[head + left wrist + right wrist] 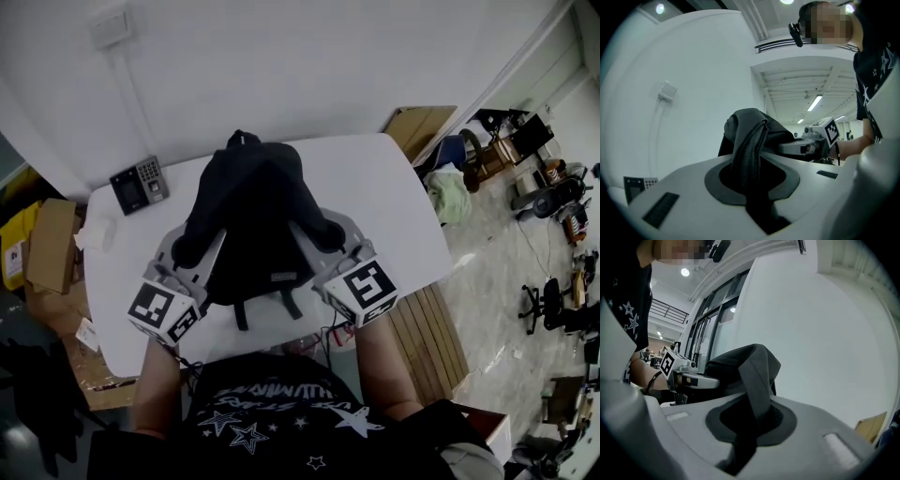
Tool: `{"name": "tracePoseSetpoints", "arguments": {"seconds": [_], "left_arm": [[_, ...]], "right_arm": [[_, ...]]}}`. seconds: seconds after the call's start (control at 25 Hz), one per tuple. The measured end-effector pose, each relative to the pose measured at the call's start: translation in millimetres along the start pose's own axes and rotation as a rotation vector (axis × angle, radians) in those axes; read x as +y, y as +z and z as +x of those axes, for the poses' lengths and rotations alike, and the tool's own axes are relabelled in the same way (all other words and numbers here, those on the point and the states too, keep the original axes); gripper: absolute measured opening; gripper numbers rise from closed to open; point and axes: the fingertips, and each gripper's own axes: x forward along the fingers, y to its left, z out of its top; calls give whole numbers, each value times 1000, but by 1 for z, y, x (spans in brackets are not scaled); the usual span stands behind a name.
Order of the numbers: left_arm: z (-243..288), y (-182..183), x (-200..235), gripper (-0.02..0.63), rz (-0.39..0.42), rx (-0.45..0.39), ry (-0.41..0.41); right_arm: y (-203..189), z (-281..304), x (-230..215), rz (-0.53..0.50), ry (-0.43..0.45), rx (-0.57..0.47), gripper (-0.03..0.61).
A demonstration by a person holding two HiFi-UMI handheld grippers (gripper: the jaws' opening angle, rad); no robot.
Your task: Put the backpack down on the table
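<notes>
Nearest to me is my own black star-printed shirt, filling the six o'clock edge of the head view. Just past it I hold both claws level against the black fabric backpack, which stands upright over the white rounded table, in the middle of the top and close to its near edge. I cannot tell whether its base is resting on the tabletop. Two thin black webbing tails hang from the bottom of the pack at six o'clock. My left claw comes in at the pack's seven o'clock, and its jaws are pressed together, pinching the black ribbed woven strap, which runs up out of the pads to the top of the pack. My right claw comes in at five o'clock, and its jaws are likewise nipped onto the dark grey smooth strap, which folds over just above the pads. Each claw's marker cube sits close to my wrist. On the table at the pack's ten o'clock lies a small dark keypad terminal, well apart from it. A brown cardboard box sits off the table at nine o'clock, and a slatted wooden pallet lies on the floor at four o'clock.
</notes>
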Motion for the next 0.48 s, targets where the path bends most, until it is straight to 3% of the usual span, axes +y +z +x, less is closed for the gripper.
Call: {"name": "tracePoseSetpoints", "arguments": {"seconds": [0.2, 0.36, 0.48], "left_arm": [[-1, 0, -2, 49, 74, 8, 38], [-3, -1, -7, 82, 160, 26, 82], [-6, -6, -11, 197, 184, 55, 101]], "right_arm": [[6, -1, 7, -29, -11, -21, 72], [5, -6, 14, -6, 2, -12, 185], [2, -10, 12, 5, -13, -28, 267]]}}
